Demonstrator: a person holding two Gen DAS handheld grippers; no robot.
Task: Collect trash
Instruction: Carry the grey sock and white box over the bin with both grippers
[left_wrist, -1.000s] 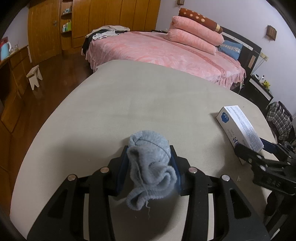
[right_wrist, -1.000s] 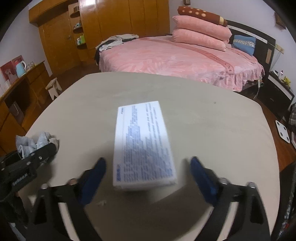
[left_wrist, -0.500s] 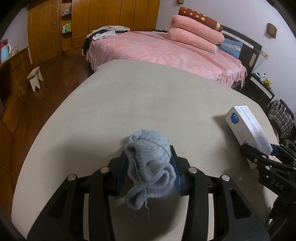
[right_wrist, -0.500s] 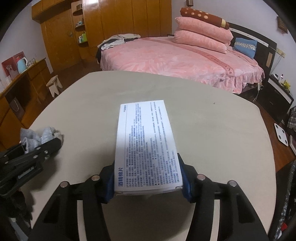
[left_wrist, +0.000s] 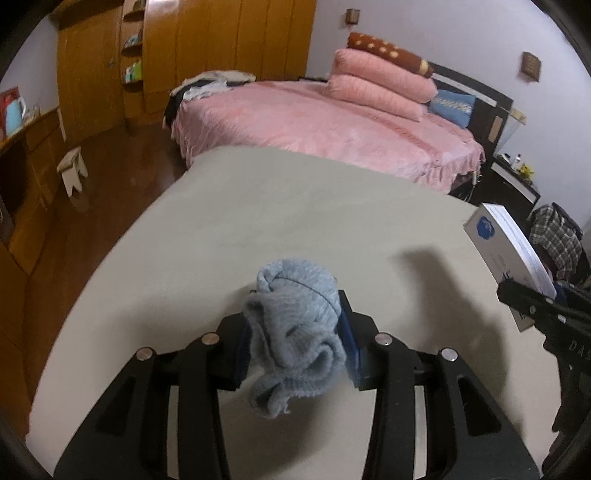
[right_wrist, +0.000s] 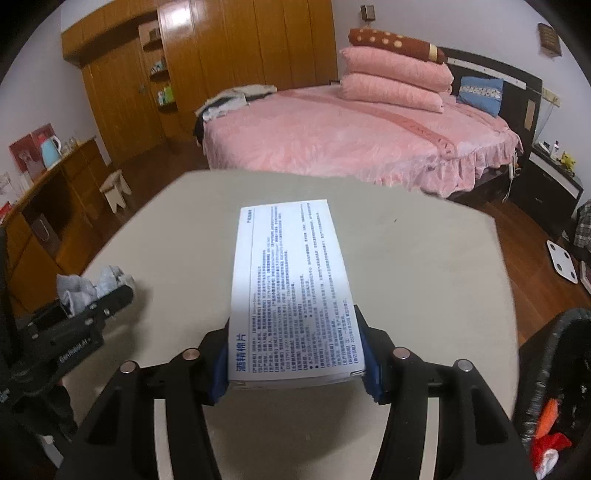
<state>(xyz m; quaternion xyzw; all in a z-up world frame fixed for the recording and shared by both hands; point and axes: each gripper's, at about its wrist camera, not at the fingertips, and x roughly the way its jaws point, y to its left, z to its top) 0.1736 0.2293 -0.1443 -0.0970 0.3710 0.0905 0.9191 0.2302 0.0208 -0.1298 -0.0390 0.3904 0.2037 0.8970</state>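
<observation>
My left gripper (left_wrist: 295, 332) is shut on a crumpled grey-blue knitted sock (left_wrist: 295, 317) and holds it above the beige table (left_wrist: 295, 206). My right gripper (right_wrist: 295, 354) is shut on a white box with blue print (right_wrist: 291, 288), lifted off the table. The box also shows at the right edge of the left wrist view (left_wrist: 506, 251), and the sock at the left of the right wrist view (right_wrist: 88, 288). A black-lined trash bin (right_wrist: 554, 406) with red and orange scraps inside stands at the lower right, beside the table.
A pink bed (right_wrist: 351, 136) with stacked pillows lies beyond the table. Wooden wardrobes (right_wrist: 221, 66) line the back wall. A small white stool (right_wrist: 116, 190) and a low cabinet (right_wrist: 44, 206) stand left. A white scale (right_wrist: 561, 258) lies on the floor right.
My right gripper closed on the white box and lifted it clear of the table. Both grippers rose, and the trash bin came into the right wrist view. The left gripper kept the sock.
</observation>
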